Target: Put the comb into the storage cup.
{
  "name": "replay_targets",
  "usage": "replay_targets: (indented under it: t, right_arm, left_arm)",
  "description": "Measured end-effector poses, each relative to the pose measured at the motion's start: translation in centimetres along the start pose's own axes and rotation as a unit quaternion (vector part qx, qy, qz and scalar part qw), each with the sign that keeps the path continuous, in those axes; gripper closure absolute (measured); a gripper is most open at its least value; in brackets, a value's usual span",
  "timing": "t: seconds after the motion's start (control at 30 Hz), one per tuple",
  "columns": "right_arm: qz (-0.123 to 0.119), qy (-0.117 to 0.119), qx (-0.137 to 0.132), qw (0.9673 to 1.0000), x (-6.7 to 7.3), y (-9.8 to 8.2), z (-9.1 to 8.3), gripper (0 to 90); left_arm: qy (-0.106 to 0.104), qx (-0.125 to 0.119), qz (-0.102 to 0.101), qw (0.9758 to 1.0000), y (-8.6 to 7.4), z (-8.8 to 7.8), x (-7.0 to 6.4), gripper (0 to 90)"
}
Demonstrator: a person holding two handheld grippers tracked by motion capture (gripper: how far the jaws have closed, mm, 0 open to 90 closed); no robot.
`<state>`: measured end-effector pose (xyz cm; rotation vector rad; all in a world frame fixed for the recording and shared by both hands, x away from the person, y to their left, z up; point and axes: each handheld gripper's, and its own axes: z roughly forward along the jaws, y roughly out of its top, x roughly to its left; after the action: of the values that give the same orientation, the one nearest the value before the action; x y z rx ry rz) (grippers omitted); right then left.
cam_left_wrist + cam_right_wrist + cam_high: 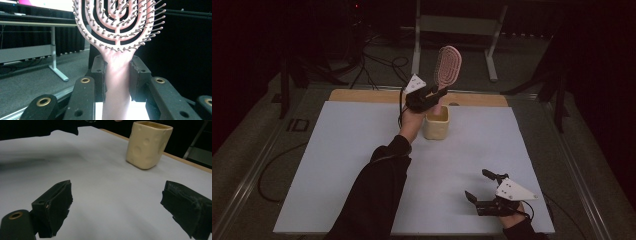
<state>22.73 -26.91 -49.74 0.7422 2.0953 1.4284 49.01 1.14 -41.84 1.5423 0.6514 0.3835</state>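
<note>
The left gripper [435, 95] is clamping the handle of a pink brush [446, 67], both pads pressing on it just below the head. The brush is standing upright, bristled head on top, and its lower end is dipping into the mouth of the cream cup [435, 125] at the far middle of the white mat [337, 165]. In the left gripper view the handle [117, 85] is sitting squarely between the two black jaws. The right gripper [479, 186] is resting low over the mat's near right corner, well apart from the cup, its jaws standing wide and holding nothing. In the right gripper view the cup [147, 143] is standing upright beyond them.
</note>
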Motion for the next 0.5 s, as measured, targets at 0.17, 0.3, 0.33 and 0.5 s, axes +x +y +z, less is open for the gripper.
replay_targets:
  t: [0.17,0.3,0.33,0.5]
  right_arm:
    - [0.000,0.001,0.000,1.0000,0.0,0.0,0.0,9.3]
    - [0.000,0.002,0.001,1.0000,0.0,0.0,0.0,9.3]
    - [0.002,0.002,0.002,1.0000,0.1,0.0,0.0,9.3]
    - [-0.001,0.005,0.002,1.0000,0.1,0.0,0.1,9.3]
  left_arm:
    - [-0.001,0.009,0.002,1.0000,-1.0,0.3,0.0,69.9]
    - [0.003,0.017,0.005,0.9998,-1.6,0.3,0.0,69.8]
    - [0.003,0.020,0.007,0.9998,-1.8,0.3,0.0,69.8]
    - [0.006,0.039,0.015,0.9991,-2.7,0.3,-0.1,69.8]
